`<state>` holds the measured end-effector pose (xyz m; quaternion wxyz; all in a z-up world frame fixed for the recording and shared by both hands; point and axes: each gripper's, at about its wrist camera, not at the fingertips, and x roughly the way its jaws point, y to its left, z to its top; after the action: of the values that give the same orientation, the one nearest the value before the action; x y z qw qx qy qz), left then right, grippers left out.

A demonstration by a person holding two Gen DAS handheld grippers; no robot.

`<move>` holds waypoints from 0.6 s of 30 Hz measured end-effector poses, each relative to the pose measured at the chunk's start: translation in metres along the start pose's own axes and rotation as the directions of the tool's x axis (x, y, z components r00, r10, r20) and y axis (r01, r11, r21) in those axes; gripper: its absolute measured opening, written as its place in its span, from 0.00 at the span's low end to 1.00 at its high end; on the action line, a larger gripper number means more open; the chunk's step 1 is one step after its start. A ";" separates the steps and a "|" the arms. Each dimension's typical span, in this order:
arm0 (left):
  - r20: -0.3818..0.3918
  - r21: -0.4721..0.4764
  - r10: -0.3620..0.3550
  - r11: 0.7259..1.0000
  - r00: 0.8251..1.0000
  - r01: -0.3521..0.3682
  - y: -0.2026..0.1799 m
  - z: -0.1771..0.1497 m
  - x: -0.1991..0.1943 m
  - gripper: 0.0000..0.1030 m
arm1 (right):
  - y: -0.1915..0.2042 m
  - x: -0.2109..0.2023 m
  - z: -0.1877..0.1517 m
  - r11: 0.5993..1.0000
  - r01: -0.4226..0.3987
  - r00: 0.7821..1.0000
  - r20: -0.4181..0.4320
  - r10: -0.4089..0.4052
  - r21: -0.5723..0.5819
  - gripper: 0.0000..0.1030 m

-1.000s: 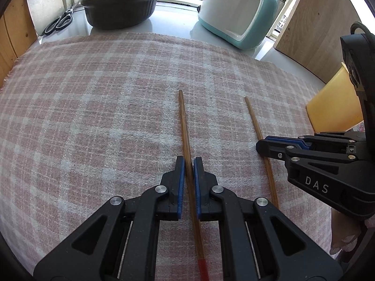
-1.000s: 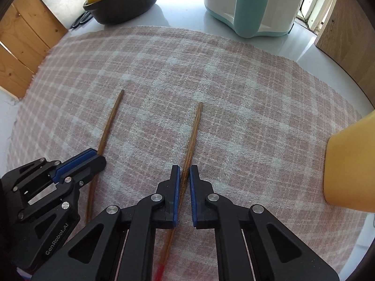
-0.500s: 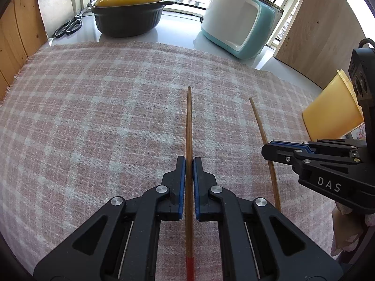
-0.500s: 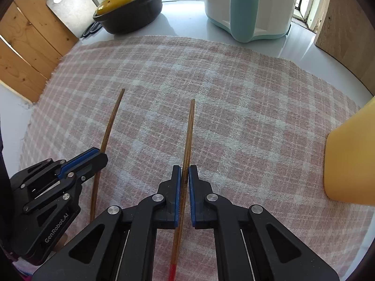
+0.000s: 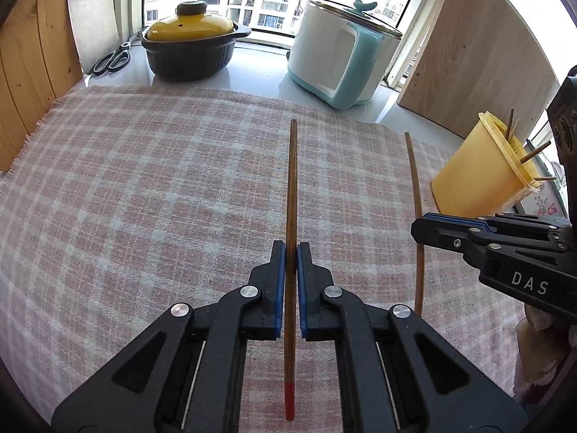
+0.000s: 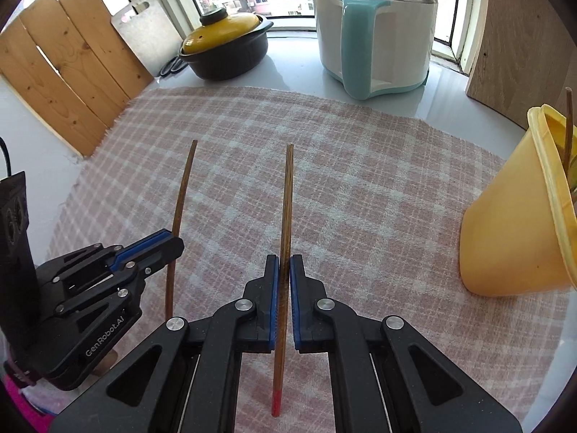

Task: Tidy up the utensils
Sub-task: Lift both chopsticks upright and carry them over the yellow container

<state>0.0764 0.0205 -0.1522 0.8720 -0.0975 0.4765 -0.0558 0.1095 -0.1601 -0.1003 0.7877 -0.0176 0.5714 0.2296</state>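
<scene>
Both grippers clenched: left gripper on slim wooden chopstick, right gripper on second chopstick; red-tipped, above woven checked cloth. Right view shows yellow plastic cup closer.

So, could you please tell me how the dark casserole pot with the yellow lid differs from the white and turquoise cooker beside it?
The dark casserole pot with the yellow lid is low and wide, while the white and turquoise cooker stands taller. The pot's lid is opaque yellow with a dark knob; the cooker's looks like glass, with a turquoise knob. The cooker has one broad turquoise handle; the pot has small side lugs. Both stand lidded by the window, beyond the checked cloth.
</scene>
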 end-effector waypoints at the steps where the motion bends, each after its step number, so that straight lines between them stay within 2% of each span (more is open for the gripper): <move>1: 0.008 0.000 0.000 1.000 1.000 0.000 -0.004 -0.001 -0.004 0.04 | 0.001 -0.003 0.000 1.000 -0.002 1.000 0.009 0.002 -0.004 0.04; 18: 0.114 0.016 -0.028 1.000 0.993 0.026 -0.069 -0.012 -0.053 0.04 | -0.029 -0.072 -0.026 0.999 -0.020 0.990 0.142 0.026 -0.049 0.04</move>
<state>0.0379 -0.0384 -0.0996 0.8976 -0.1008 0.4241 -0.0654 0.0801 -0.2185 -0.0508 0.8231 -0.0134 0.5083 0.2529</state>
